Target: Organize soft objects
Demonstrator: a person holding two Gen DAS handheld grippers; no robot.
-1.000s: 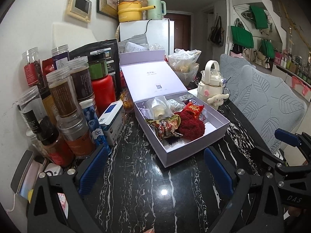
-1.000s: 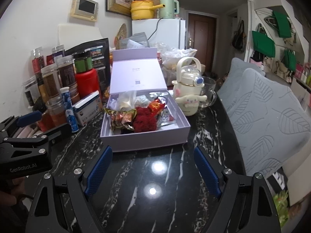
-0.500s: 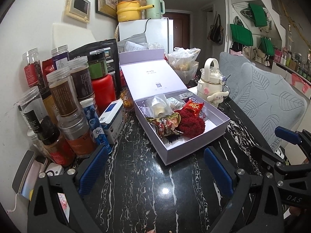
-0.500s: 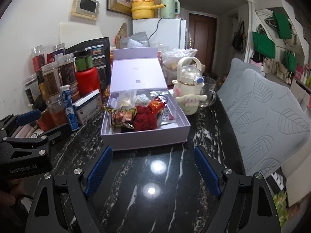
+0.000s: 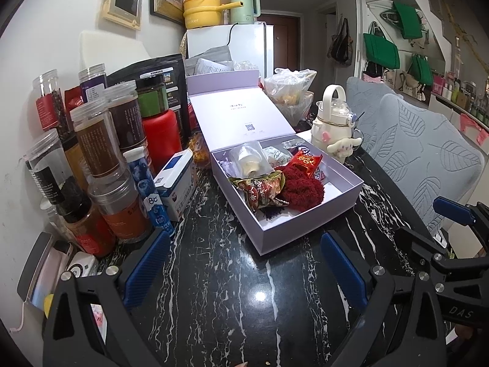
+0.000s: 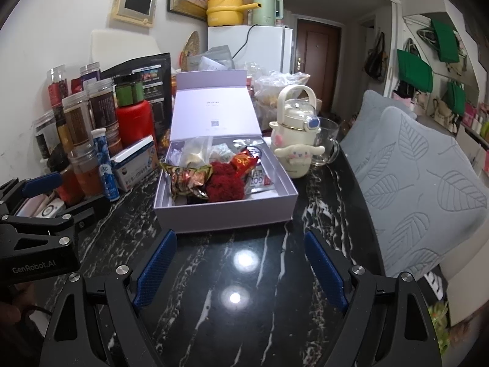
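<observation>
- Left hand-held gripper hangs released over the bare black marble desk, on the near side of the lilac box, its blue fingers spread wide with nothing between them.
- Right hand-held gripper is likewise released, jaws wide apart and empty, also on the near side of the box and clear of its front wall.
- Each gripper shows at the edge of the other's view, so the two sit side by side in front of the box.
- The box stands open on the desk, its lid tilted up at the far side.
- Inside the box, a fuzzy dark red soft thing lies near the middle, touching a brown snack packet on its left.
- A red foil packet rests just behind the red soft thing, and a clear bag with something pale in it sits toward the box's far left corner.
- Left of the box, jars with a red bottle crowd the wall; a white and blue carton lies nearest the box.
- Right of the box, just beside its far corner, stands a cream bottle with a plush dog charm.
- Further right of the box, beyond the desk edge, are grey leaf-patterned chair backs.
</observation>
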